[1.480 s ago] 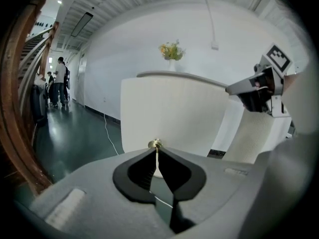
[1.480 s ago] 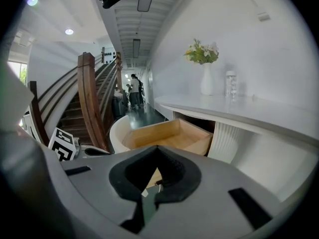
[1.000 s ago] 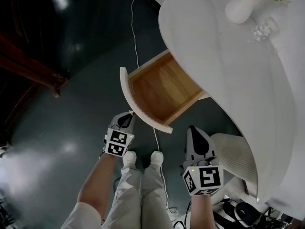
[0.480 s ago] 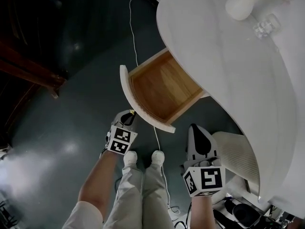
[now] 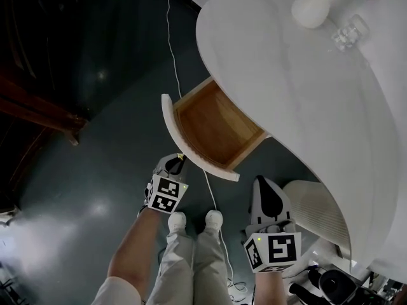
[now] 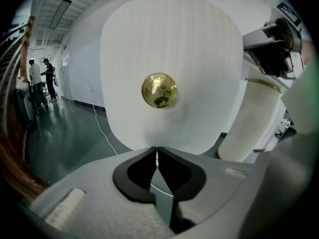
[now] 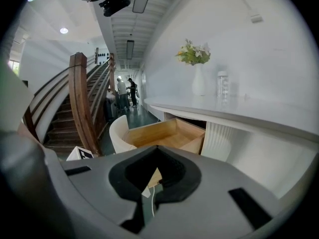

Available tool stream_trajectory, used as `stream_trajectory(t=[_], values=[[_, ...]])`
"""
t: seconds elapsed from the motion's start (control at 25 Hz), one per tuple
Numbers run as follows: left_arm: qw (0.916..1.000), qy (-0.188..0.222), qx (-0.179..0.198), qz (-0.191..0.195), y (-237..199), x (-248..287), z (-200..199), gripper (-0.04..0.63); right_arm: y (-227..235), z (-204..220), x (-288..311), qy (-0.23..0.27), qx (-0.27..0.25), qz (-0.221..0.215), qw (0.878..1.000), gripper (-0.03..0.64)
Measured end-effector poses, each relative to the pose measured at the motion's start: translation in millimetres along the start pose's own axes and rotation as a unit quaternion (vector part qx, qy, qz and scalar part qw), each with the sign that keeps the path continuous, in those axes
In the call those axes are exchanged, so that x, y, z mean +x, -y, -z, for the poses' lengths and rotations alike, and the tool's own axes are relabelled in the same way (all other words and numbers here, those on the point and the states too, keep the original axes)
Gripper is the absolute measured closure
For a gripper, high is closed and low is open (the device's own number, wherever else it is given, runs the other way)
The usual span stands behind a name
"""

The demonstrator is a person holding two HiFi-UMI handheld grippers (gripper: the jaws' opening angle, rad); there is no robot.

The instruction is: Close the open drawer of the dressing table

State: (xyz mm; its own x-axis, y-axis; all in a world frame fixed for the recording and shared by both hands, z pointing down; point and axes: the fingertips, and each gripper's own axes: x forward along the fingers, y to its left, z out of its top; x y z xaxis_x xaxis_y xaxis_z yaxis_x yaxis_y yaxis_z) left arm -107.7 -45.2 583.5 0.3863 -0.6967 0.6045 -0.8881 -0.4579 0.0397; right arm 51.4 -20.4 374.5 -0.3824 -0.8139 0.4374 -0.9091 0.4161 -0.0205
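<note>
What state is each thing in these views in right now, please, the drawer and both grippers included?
drawer: open, pulled well out, visible part empty.
left gripper: jaws together, holding nothing, aimed at the drawer front below the brass knob.
right gripper: jaws together, holding nothing, off to the side of the drawer.
vase: upright on the table top, flowers in it.

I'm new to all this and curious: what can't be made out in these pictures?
Head view: rear of the open wooden drawer, hidden under the white oval tabletop.
Head view: contents of the clear glass jar, too small.
Left gripper view: distant people, too small for detail.
Left gripper view: drawer interior, hidden behind its white curved front.
</note>
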Motion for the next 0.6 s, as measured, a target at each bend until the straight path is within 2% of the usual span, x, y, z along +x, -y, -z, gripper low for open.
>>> stream_trajectory(t=[0.36,0.6], values=[[0.9999,0.014,0.007,0.006,7,21,-20,0.571,11,6,-5,-0.004,0.025,0.018,1.0,0.623],[0.9994,0.032,-0.012,0.004,12,39,-32,0.572,12,8,-5,-0.002,0.038,0.023,0.999,0.623]])
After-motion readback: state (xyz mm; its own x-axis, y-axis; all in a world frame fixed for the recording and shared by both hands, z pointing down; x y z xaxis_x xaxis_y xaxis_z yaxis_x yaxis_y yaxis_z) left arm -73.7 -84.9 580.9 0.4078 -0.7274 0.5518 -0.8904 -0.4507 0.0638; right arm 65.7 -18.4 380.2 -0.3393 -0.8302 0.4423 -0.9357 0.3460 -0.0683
